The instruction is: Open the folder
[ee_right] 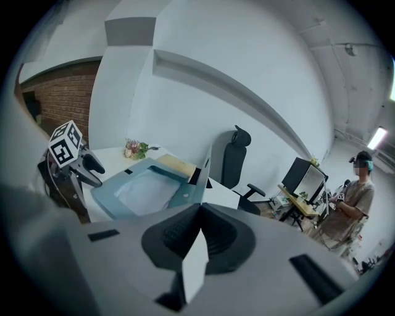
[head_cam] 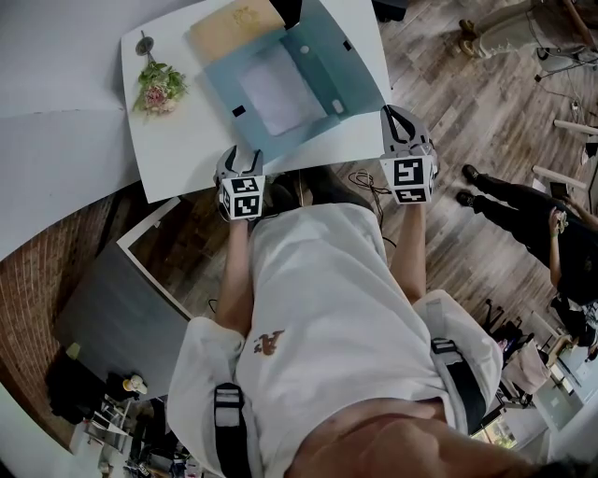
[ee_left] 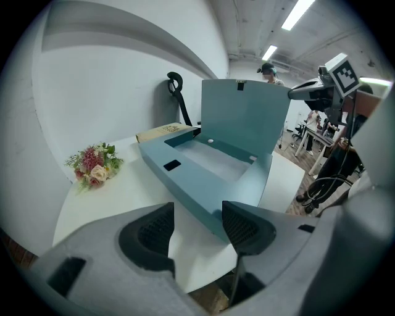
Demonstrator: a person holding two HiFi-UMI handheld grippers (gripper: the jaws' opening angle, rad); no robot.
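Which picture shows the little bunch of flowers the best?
The left gripper view: the flowers lie close on the white table, blossoms and leaves clear. The head view shows them from above, smaller, left of the folder. The right gripper view shows only a tiny bunch far back.

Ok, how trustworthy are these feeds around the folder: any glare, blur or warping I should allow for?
Head view: even light, folder sharp, no glare, straight edges bowed by the wide lens. Left gripper view: ceiling lights blown out, folder crisp, the near jaws soft. Right gripper view: strong fisheye with dark corners, the wall ledge curves, and the folder is small but clear.
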